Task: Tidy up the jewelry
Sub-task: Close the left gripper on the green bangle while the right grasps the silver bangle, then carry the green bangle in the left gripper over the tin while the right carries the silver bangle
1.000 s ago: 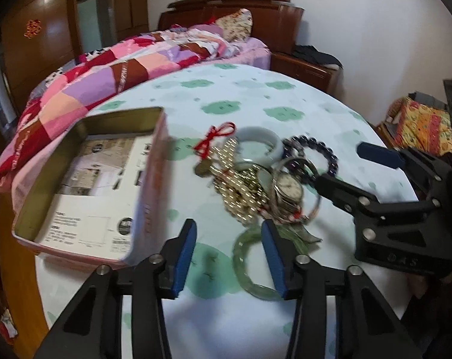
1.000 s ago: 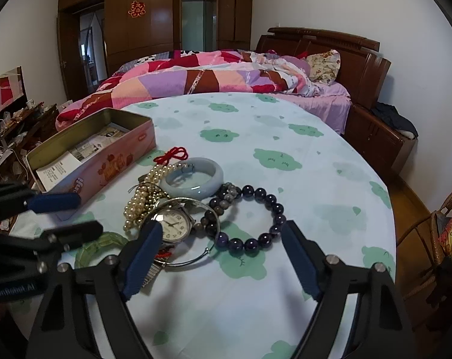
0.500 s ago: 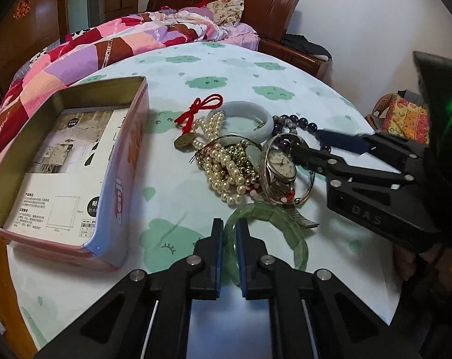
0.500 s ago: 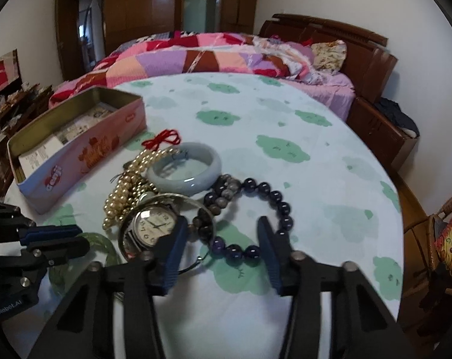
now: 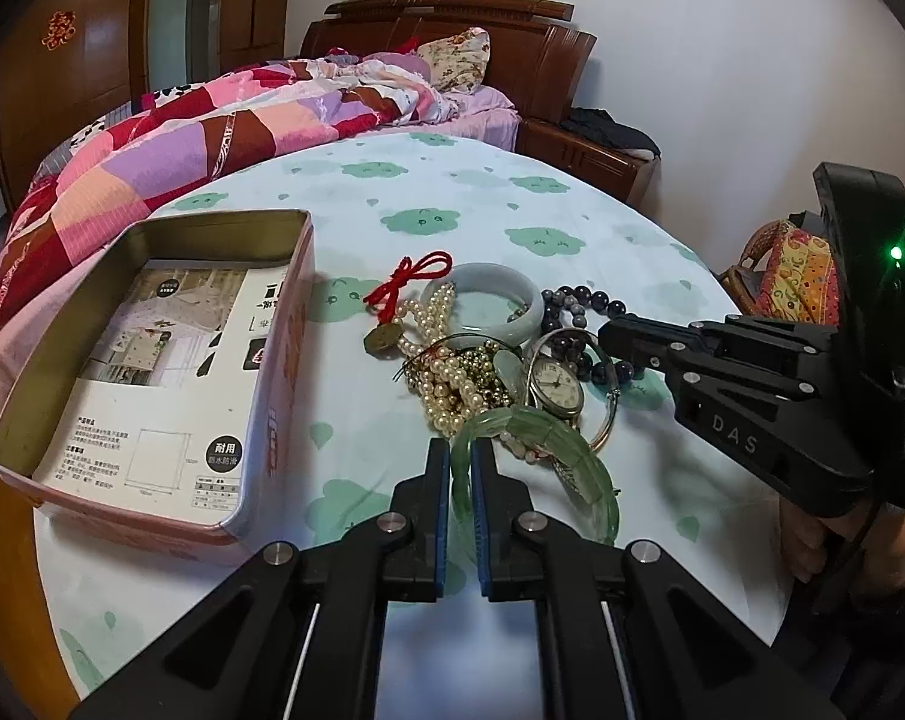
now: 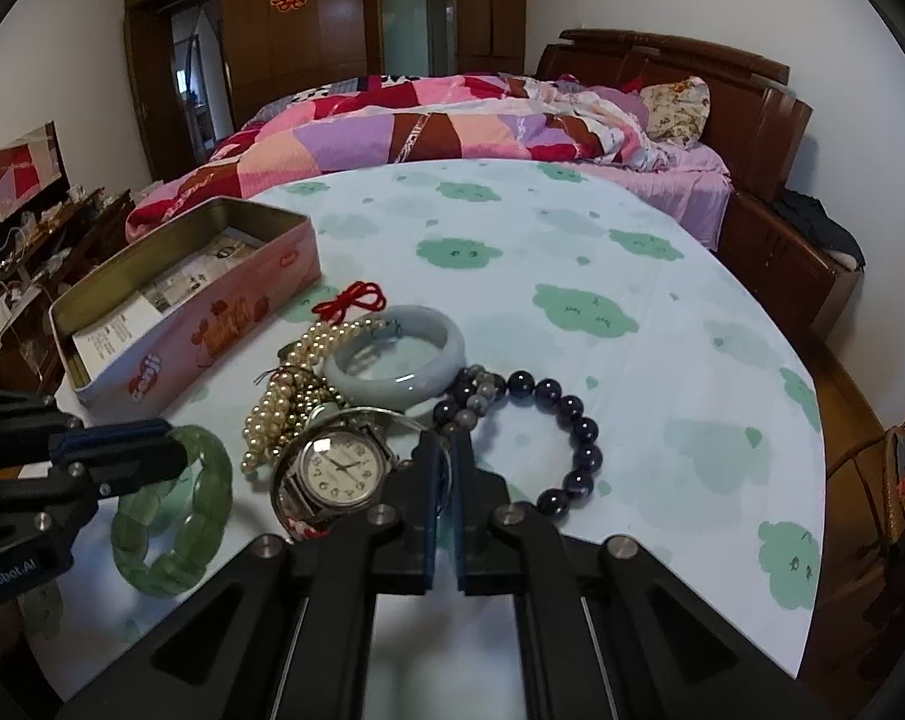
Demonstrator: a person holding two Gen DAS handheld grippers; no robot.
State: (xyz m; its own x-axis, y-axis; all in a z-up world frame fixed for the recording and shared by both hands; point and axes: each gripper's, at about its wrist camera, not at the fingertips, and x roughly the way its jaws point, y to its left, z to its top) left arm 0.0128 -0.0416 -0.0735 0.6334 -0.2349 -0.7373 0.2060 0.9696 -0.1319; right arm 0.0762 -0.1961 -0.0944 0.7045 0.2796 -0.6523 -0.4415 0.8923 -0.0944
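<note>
From the left wrist, the left claw point(image 5: 461, 465) is clamped on the green bangle point(image 5: 548, 456), beside the pearls point(image 5: 446, 378) on the surface point(image 5: 512, 204). From the right wrist, the right claw point(image 6: 446, 456) pinches the thin silver bangle point(image 6: 410, 420) ringing the watch point(image 6: 338, 471); the tin point(image 6: 176, 306) sits open nearby.

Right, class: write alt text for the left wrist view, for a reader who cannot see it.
The left gripper is shut on a green bracelet beside a jewelry pile holding a wristwatch and pearls. An open tin sits left; the right gripper reaches in.
</note>
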